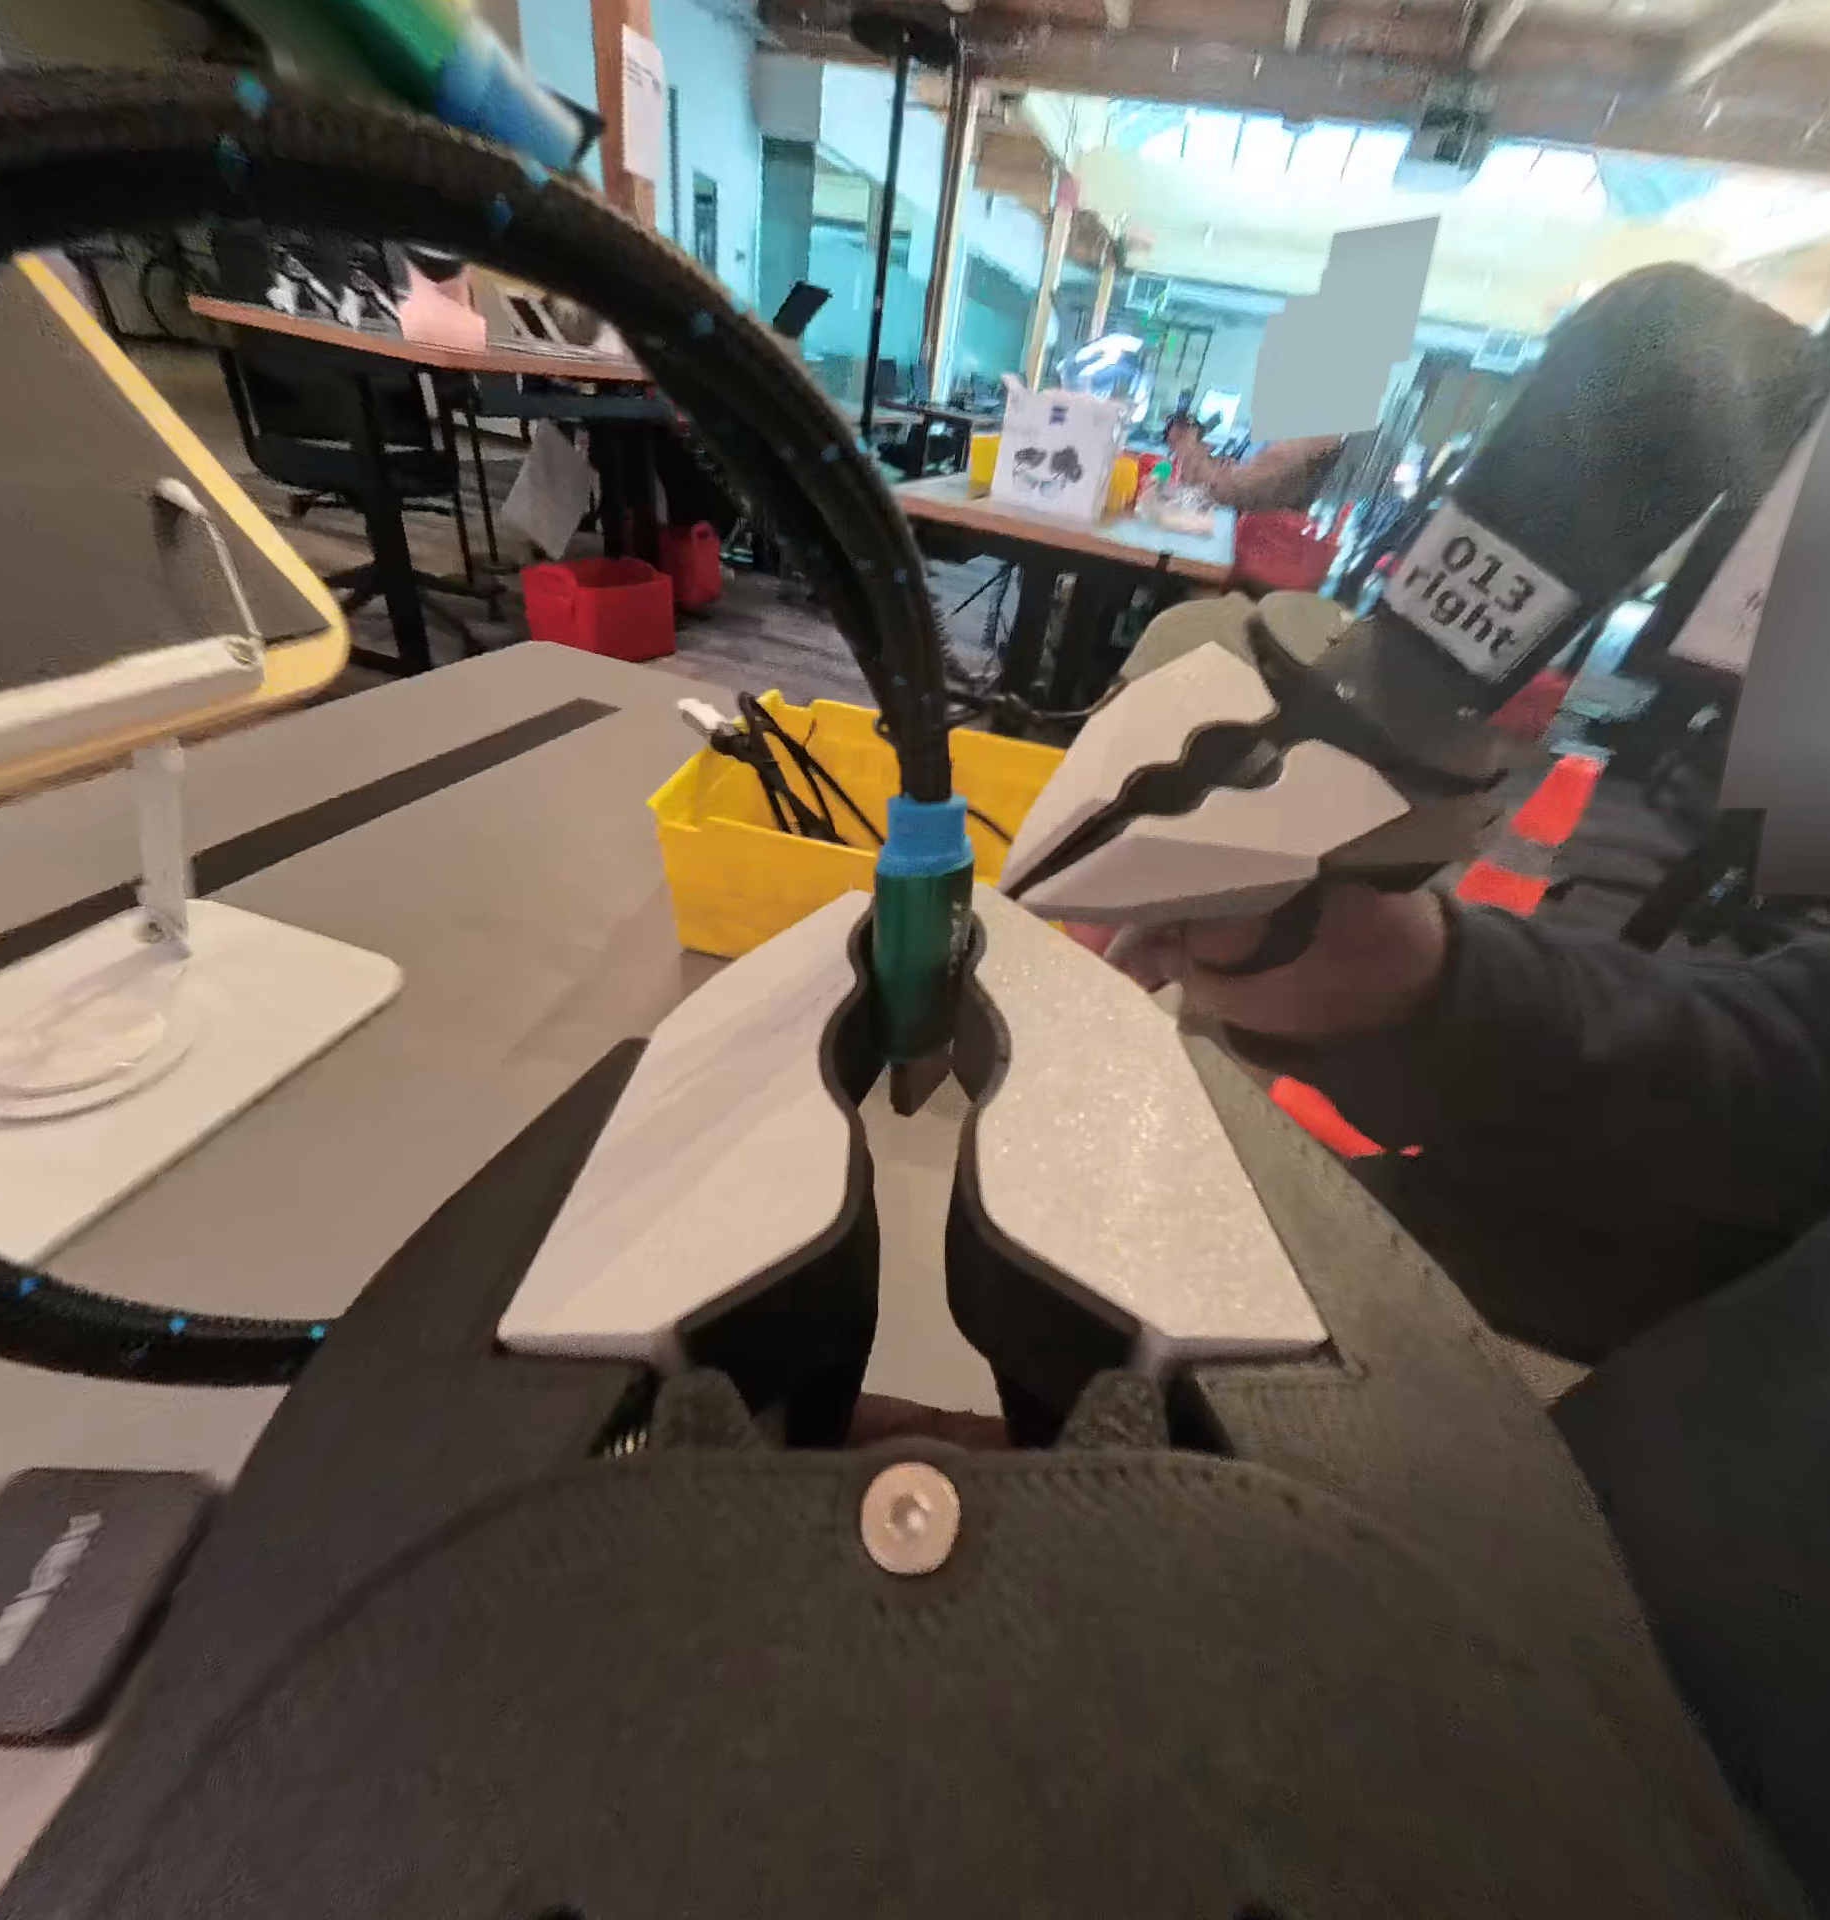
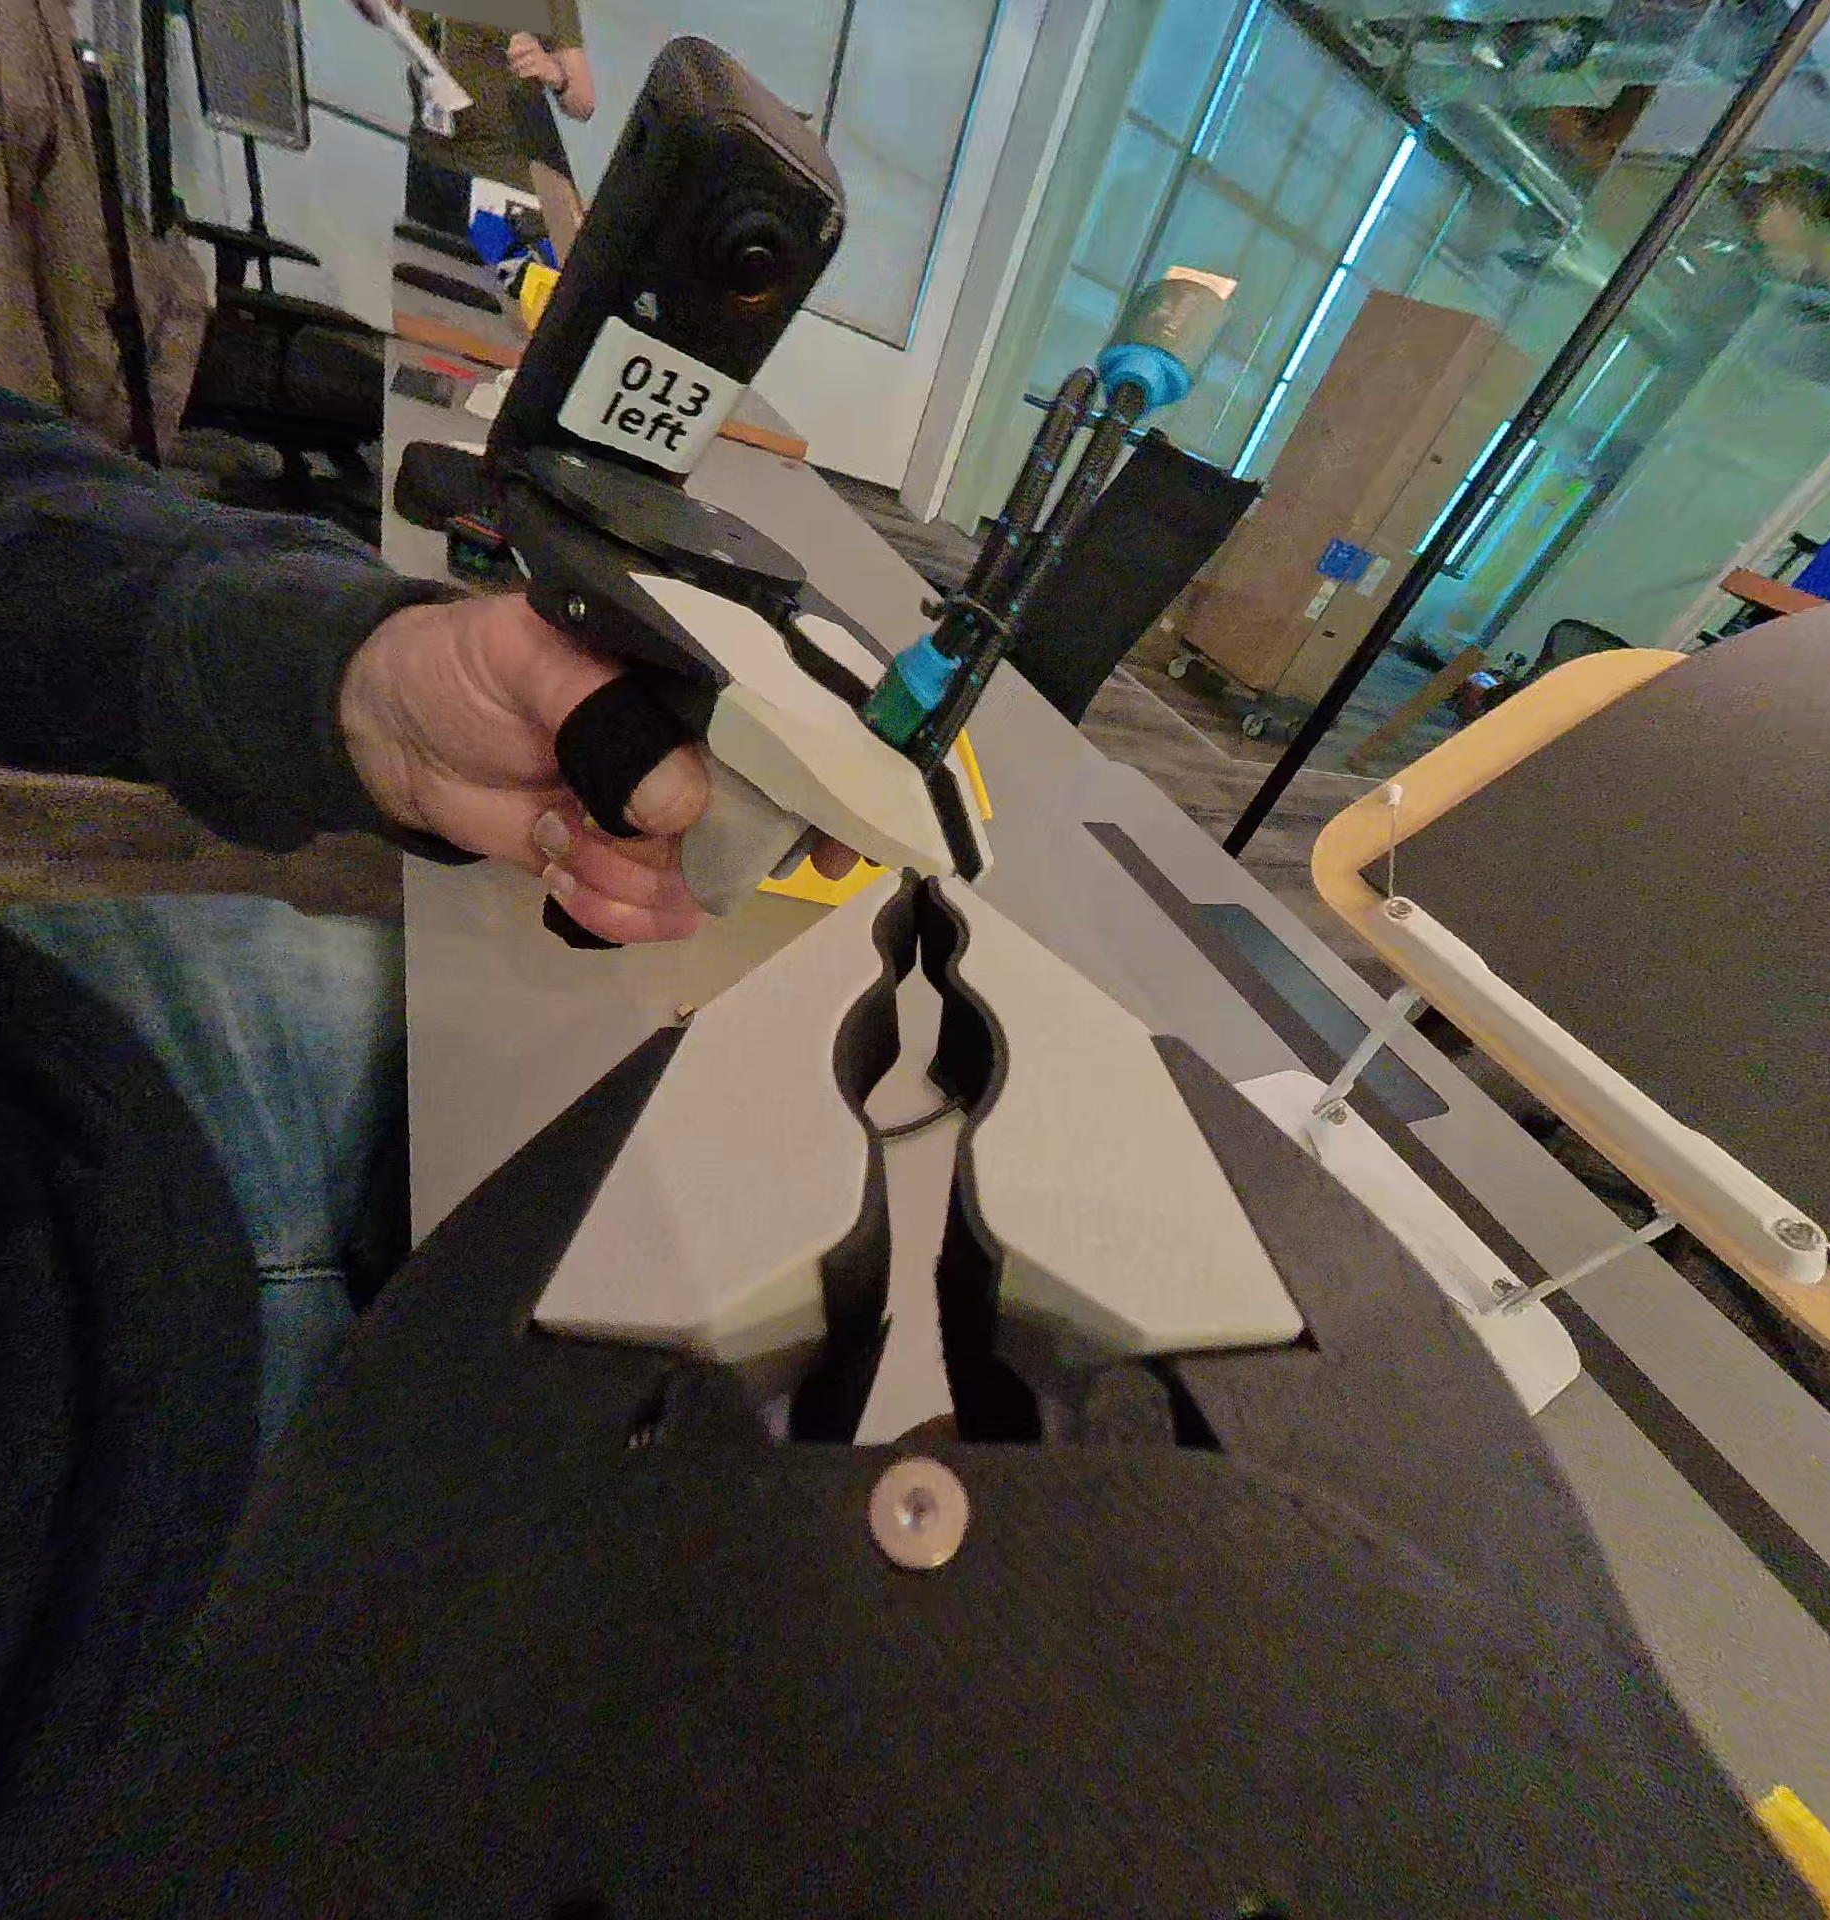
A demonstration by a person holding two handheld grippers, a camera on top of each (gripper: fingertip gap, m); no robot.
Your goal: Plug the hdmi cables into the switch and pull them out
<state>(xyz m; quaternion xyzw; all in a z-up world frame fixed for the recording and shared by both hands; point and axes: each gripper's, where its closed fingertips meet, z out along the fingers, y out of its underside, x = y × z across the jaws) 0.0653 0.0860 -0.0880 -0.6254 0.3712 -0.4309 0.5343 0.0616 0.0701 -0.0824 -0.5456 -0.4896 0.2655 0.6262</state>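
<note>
Left gripper [image 1: 916, 997] clenched on green HDMI plug [image 1: 921, 956], held above worktop [image 1: 454, 935] near yellow bin [image 1: 745, 873] at far edge. Right gripper [image 2: 916, 914] closed, nothing between fingers.

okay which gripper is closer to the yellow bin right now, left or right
Left, narrowly, as far as these views show. The left gripper, shut on the HDMI plug, sits just in front of the yellow bin. The right gripper hovers beside the bin's right end, empty.

The left gripper [image 1: 916, 997] clamped the green HDMI plug [image 1: 921, 966]; its braided cable [image 1: 578, 249] arched toward 10 o'clock. The right gripper [image 1: 1025, 883], fingers together, sat at 2 o'clock, beside a yellow bin [image 1: 745, 862].
</note>
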